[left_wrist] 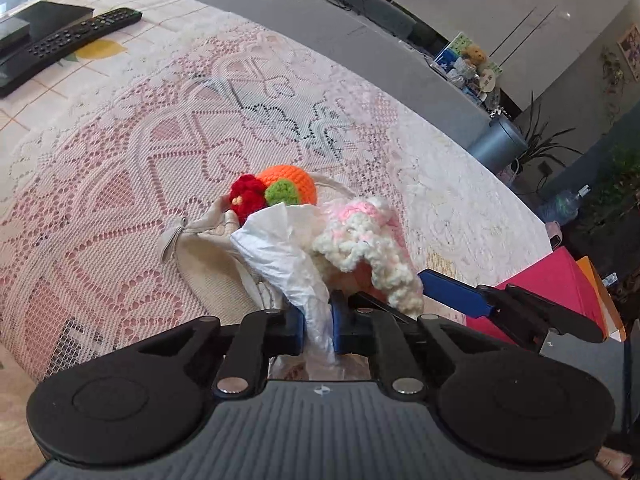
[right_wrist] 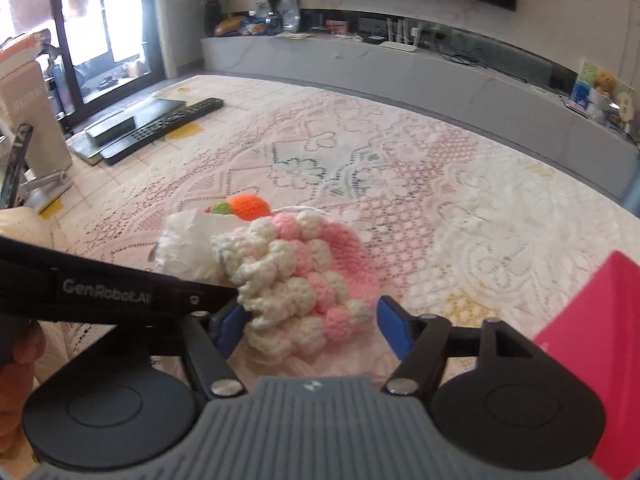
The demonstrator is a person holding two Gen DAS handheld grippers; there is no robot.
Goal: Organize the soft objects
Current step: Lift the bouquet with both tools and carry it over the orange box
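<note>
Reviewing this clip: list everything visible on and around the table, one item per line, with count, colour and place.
Crocheted pink-and-white piece: one, nearest, between the right gripper's fingers.
White plastic bag: one, clamped by the left gripper.
Crocheted orange ball: one, green patch, behind the bag.
Crocheted red flower: one, beside the ball.
Beige cloth pouch: one, under them.
Black remote control: one, far left.
Black flat box: one, beside the remote.
Lace tablecloth: one, white over pink.
Magenta box: one, right edge.
Left gripper: shut.
Right gripper: open.

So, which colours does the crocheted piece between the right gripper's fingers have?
Pink and white crocheted piece, clearest in the right wrist view.
</note>
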